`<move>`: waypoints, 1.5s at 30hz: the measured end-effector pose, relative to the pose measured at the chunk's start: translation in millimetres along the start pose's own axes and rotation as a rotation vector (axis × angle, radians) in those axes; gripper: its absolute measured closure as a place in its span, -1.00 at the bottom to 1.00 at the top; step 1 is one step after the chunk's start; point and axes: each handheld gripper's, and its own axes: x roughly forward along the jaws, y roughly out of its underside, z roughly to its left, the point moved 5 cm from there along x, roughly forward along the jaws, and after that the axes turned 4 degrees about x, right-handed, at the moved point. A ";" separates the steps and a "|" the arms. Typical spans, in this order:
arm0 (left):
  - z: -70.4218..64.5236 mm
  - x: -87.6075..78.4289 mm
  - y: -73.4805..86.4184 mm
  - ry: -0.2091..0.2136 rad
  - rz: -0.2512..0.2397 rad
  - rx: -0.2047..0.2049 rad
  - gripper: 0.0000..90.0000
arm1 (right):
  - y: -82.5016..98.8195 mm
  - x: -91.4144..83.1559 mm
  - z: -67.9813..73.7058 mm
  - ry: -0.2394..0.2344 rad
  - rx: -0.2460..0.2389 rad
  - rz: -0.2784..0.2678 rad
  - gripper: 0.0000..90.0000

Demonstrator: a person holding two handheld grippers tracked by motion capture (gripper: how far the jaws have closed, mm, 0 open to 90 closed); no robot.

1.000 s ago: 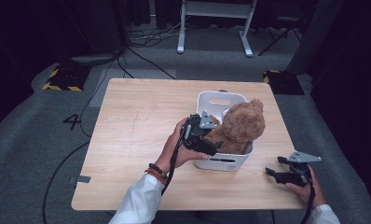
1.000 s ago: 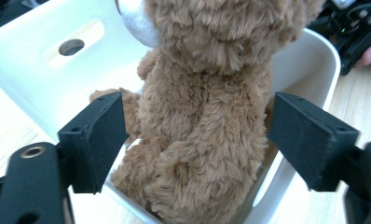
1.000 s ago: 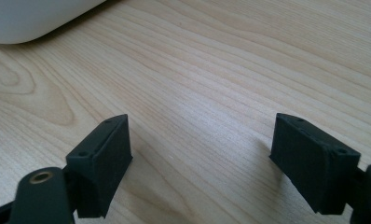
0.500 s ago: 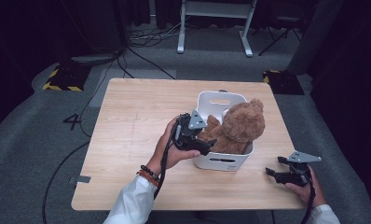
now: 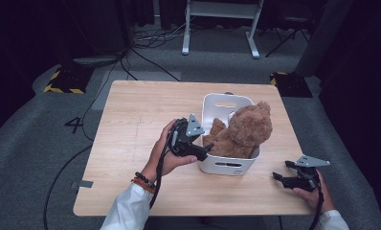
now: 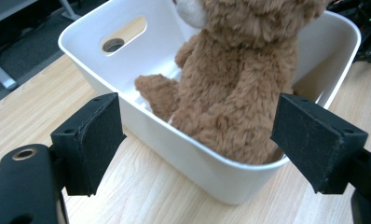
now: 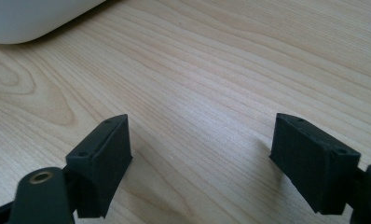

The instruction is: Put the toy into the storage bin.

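Bear seated in bin, left gripper open beside it

Bear, brown and plush, sat upright in the white bin at the right of the table, its head above the rim and tipped toward the far right corner. Its long axis ran roughly vertical, leaning slightly away from the person. One paw rested low inside the bin by the wall with the handle slot; in the left gripper view the body filled the near half of the bin.

Left gripper stood just beside the bin's left wall, at about rim height, jaws wide apart with nothing between them. The bear lay straight ahead of the fingers and slightly beyond, the near wall of the bin between pads and plush. No contact with bear or bin could be made out.

Right gripper rested low at the table's near right corner, apart from the bin, jaws also wide and empty; its fingers looked along bare wood, with a corner of the bin at upper left.

Judgement: the left hand was the nearer by far. Any grasp of the bear would require the jaws to clear the rim and straddle the torso across its upright axis.
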 end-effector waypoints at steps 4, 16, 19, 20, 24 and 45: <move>1.3 -3.2 6.4 -0.015 0.009 0.006 -0.63 | 0.0 0.0 0.0 0.000 0.000 0.000 -0.56; 5.7 -12.9 26.7 -0.049 0.045 0.019 -0.63 | 0.0 0.0 0.0 0.001 0.000 0.000 -0.56; 6.3 -13.7 32.8 -0.052 0.054 0.022 -0.63 | 0.0 0.0 0.0 0.000 0.000 0.000 -0.56; 6.7 -14.2 35.1 -0.053 0.061 0.025 -0.63 | 0.0 0.0 0.0 0.001 0.000 0.000 -0.56; 7.6 -15.9 44.3 -0.054 0.075 0.034 -0.64 | 0.0 0.1 -0.1 0.001 0.000 0.000 -0.57; 13.7 -11.1 102.9 -0.069 0.209 0.051 -0.63 | 0.0 0.1 -0.2 0.003 0.002 0.000 -0.57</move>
